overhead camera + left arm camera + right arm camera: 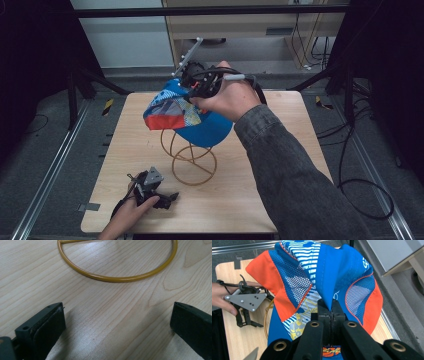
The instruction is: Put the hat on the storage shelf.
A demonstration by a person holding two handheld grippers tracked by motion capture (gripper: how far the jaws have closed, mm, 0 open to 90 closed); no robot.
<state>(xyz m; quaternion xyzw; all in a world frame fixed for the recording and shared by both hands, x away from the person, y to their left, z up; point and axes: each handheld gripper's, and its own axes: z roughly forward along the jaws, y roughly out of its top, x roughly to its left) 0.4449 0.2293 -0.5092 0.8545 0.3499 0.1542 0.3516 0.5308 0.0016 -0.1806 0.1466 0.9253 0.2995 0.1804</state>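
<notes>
A blue cap (200, 127) with orange, mesh and striped panels hangs over the top of a yellow wire stand (192, 162) at the middle of the wooden table (280, 200). My right gripper (192, 92) holds it from above at the far side. In the right gripper view its jaws (331, 305) are shut on a fold of the cap's blue fabric (337, 272). My left gripper (167, 197) rests low at the table's near left. Its jaws (117, 315) stand open on bare wood, just short of the stand's base ring (117, 278).
The table's surface (37, 277) lies under the left jaws. Beyond the far edge are a cabinet (240, 25) and loose cables (365, 190) on the floor at right. Metal rails (45, 180) run along both sides of the table.
</notes>
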